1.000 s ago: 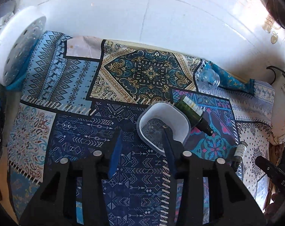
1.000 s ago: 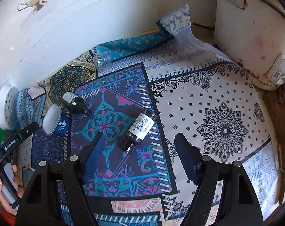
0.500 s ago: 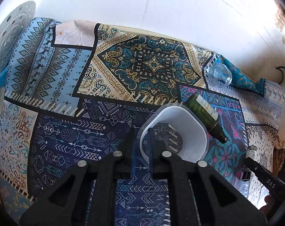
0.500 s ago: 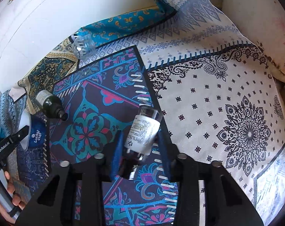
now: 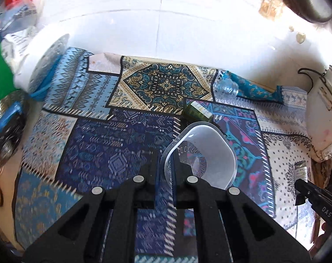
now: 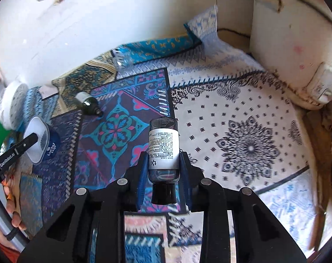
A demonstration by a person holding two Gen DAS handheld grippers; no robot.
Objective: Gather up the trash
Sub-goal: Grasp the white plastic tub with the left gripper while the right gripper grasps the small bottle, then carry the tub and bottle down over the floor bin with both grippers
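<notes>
Two grippers: both clamped on trash, both loads lifted clear of the cloth.
Left gripper: jaws have just been closing, now pinched on the near rim of the plastic cup; one finger outside the wall, one inside.
Plastic cup: clear, tilted, mouth facing the camera; dark blue label band shows in the right wrist view, where it hangs off the left gripper's tip.
Right gripper: jaws have just been closing, now squeezed on the clear bottle, blue pads on both sides of its lower body.
Clear bottle: white printed label, black cap toward the camera, base pointing away; held in line with the fingers. In the left wrist view it is small at the right edge.
Green bottle: lying on the cloth, just behind the cup's far rim in the left view; black cap, pale label.
Crushed clear bottle: on the cloth near the wall, well apart from both grippers.
Patchwork cloth: covers the surface under everything; blue, teal, white panels.
White perforated disc: far left, leaning at the cloth's edge.
Hand: lower left of the right view, wrapped on the left gripper's handle.
</notes>
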